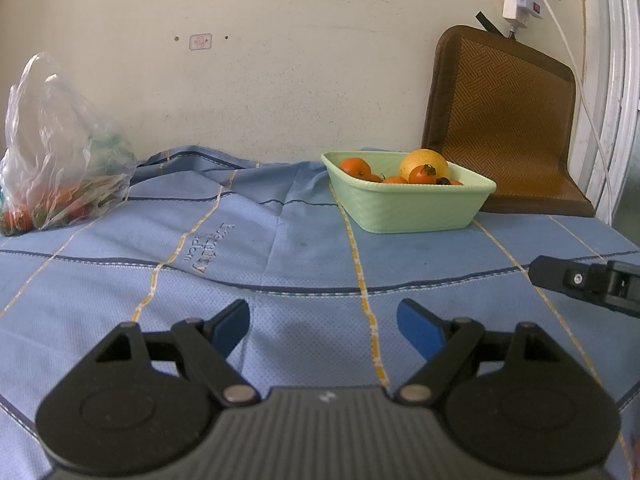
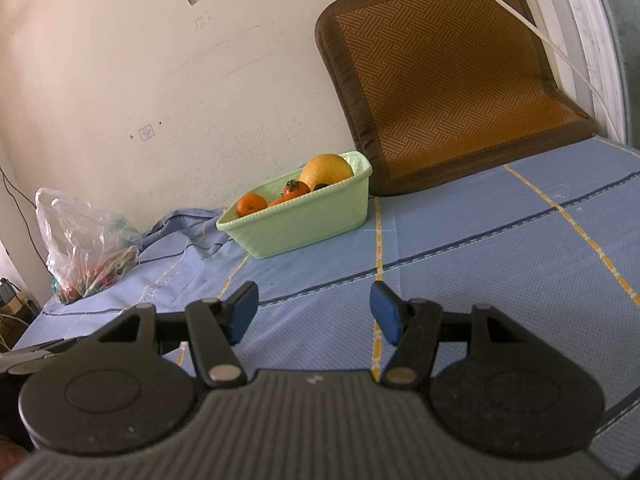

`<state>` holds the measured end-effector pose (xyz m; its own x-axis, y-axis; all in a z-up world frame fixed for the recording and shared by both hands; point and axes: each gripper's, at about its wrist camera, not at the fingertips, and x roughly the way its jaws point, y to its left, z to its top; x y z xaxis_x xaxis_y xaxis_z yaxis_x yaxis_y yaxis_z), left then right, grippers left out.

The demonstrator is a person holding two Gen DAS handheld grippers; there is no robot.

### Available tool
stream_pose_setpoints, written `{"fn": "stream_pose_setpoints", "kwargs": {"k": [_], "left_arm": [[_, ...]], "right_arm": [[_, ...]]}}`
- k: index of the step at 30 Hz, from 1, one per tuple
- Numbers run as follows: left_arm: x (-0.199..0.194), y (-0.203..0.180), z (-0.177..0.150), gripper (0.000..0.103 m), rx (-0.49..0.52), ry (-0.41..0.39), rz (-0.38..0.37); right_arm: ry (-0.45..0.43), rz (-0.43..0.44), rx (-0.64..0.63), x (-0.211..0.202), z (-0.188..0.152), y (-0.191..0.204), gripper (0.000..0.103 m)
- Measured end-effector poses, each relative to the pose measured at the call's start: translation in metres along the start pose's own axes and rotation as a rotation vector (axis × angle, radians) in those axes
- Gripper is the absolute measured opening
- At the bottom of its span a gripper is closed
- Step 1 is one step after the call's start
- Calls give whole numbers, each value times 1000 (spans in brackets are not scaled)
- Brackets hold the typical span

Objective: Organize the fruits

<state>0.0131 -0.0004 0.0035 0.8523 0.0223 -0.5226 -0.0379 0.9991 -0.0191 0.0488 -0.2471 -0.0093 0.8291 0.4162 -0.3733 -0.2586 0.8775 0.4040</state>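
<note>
Fruit sits in two places on the blue striped cloth [image 1: 304, 248]: some lies in the pale green basket [image 1: 412, 208] near the wall, the rest is bundled in a clear plastic bag [image 1: 60, 152] well apart from it, off to the left; the split suggests the basket is the collecting point and the bag the source, though that is a judgement from the layout alone.

The left gripper [image 1: 323, 326] hangs low over bare cloth with its jaws spread and nothing between the blue pads; the right gripper [image 2: 314, 312] does the same just beside it (its dark body pokes into the left wrist view at the right edge), jaws likewise apart and empty; both point at the basket from a distance, a stance that reads as waiting, not reaching.

Inside the basket a large yellow fruit [image 1: 424, 162] rises above the rim at the back; small orange-red fruits [image 1: 355, 167] cluster around it, one showing a dark green calyx; a small dark item lies among them, too small to name. The bag's contents show only as red and green patches through crumpled film. A brown woven mat [image 1: 500, 120] leans on the wall behind the basket.
</note>
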Motion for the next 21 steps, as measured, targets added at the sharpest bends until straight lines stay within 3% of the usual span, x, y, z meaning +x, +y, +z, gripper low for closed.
{"fn": "stream_pose_setpoints", "kwargs": {"k": [21], "left_arm": [[-1, 2, 0, 87, -2, -7, -4]], "right_arm": [[-12, -2, 18, 0, -1, 0, 69]]}}
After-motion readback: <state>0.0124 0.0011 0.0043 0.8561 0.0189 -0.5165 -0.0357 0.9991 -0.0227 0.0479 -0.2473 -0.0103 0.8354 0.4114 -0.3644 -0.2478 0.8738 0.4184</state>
